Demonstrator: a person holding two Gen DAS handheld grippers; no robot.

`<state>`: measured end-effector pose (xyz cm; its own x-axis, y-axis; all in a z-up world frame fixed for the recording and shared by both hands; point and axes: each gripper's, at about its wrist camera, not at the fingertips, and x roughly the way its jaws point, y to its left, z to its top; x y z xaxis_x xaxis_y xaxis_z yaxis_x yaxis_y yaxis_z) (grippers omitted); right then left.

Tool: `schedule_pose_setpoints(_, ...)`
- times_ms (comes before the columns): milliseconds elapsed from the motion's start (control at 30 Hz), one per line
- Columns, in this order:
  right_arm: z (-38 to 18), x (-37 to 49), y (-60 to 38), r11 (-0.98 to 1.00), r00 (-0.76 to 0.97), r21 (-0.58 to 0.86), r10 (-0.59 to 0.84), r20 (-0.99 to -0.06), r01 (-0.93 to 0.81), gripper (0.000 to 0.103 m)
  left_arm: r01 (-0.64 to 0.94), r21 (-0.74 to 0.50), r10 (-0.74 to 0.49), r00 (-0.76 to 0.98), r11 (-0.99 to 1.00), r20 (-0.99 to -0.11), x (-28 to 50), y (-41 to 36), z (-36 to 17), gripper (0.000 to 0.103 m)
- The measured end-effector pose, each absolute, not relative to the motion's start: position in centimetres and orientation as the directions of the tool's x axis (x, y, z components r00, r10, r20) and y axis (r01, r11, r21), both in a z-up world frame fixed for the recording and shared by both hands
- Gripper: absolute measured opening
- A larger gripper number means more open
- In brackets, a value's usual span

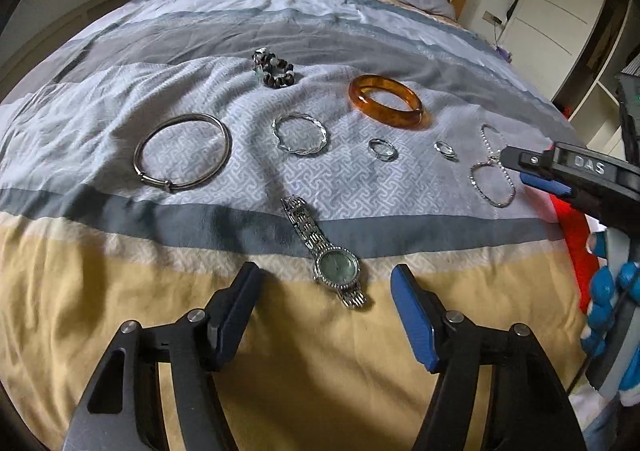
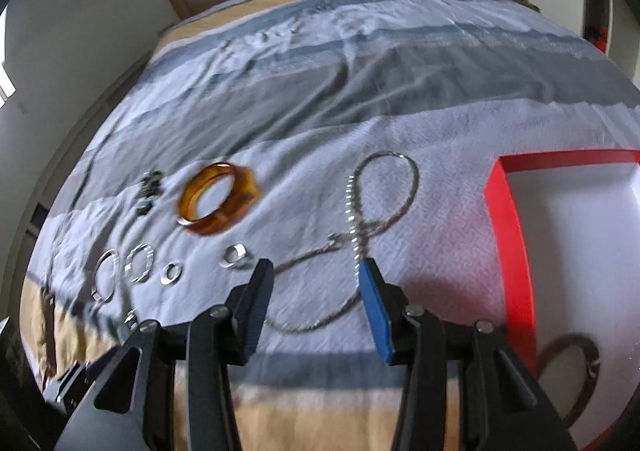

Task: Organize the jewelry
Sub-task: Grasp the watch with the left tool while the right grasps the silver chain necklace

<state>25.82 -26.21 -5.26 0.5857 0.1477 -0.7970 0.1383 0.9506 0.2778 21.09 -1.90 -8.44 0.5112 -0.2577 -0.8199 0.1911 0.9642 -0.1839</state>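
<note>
- Left claw (image 1: 326,283): released, nothing between the jaws. The watch (image 1: 326,255) lies on the bed (image 1: 120,311) directly ahead, its green dial in the gap between the two pads, neither pad touching it.
- Watch long axis: the band runs from the dial up and to the left in the left wrist view, about along the claw's pointing line and tilted a little left of it. Judgement: the jaws would close across the case, the narrow way, which suits a pinch at the dial.
- Right claw (image 2: 316,269): released, empty. The silver chain (image 2: 362,219) lies in loops on the bed just ahead; one straight run comes down to the blue pad's tip, and whether it touches cannot be told.
- Red box (image 2: 510,235): open, on the right claw's side, just beside the chain; one bracelet appears to lie inside.
- Reach: the left claw is the nearer to the watch, the right claw to the chain and box.
- Amber bangle (image 1: 386,101), rings and the other bracelets lie further up the bed, well apart from both claws.
</note>
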Motion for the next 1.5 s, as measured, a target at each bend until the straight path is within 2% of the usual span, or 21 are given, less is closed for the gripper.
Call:
schedule_pose_setpoints(67, -6.1, 26.5, -26.5, 0.941, 0.578, 0.3, 0.16, -0.8, 0.155, 0.043, 0.191, -0.179, -0.254, 0.515, 0.965, -0.819, 21.3, -1.9, -8.6, 0.052)
schedule_pose_setpoints(333, -8.2, 27.9, -26.0, 0.93, 0.572, 0.321, 0.166, -0.803, 0.181, 0.041, 0.185, -0.185, -0.256, 0.524, 0.965, -0.812, 21.6, -1.3, -9.0, 0.023)
schedule_pose_setpoints(367, -8.2, 27.8, -26.0, 0.927, 0.577, 0.328, 0.172, -0.799, 0.179, 0.037, 0.187, -0.184, -0.256, 0.525, 0.965, -0.812, 21.6, -1.4, -9.0, 0.023)
schedule_pose_setpoints(433, -8.4, 27.7, -26.0, 0.922, 0.577, 0.349, 0.195, -0.793, 0.168, 0.011, 0.193, -0.18, -0.257, 0.527, 0.964, -0.81, 21.5, -1.4, -8.9, 0.023)
schedule_pose_setpoints(500, -8.7, 27.7, -26.2, 0.913, 0.577, 0.371, 0.212, -0.789, 0.171, 0.006, 0.193, -0.183, -0.26, 0.531, 0.964, -0.807, 21.4, -1.4, -8.7, 0.023)
schedule_pose_setpoints(767, -6.9, 26.2, -25.4, 0.919, 0.606, 0.381, 0.246, -0.757, 0.102, 0.004, 0.201, -0.197, -0.277, 0.549, 0.959, -0.789, 20.6, -1.2, -7.5, 0.023)
schedule_pose_setpoints(1500, 5.7, 14.8, -23.9, 0.933, 0.719, 0.359, 0.264, -0.643, -0.021, 0.004, 0.229, -0.185, -0.29, 0.639, 0.956, -0.713, 12.3, 0.0, 1.1, 0.023)
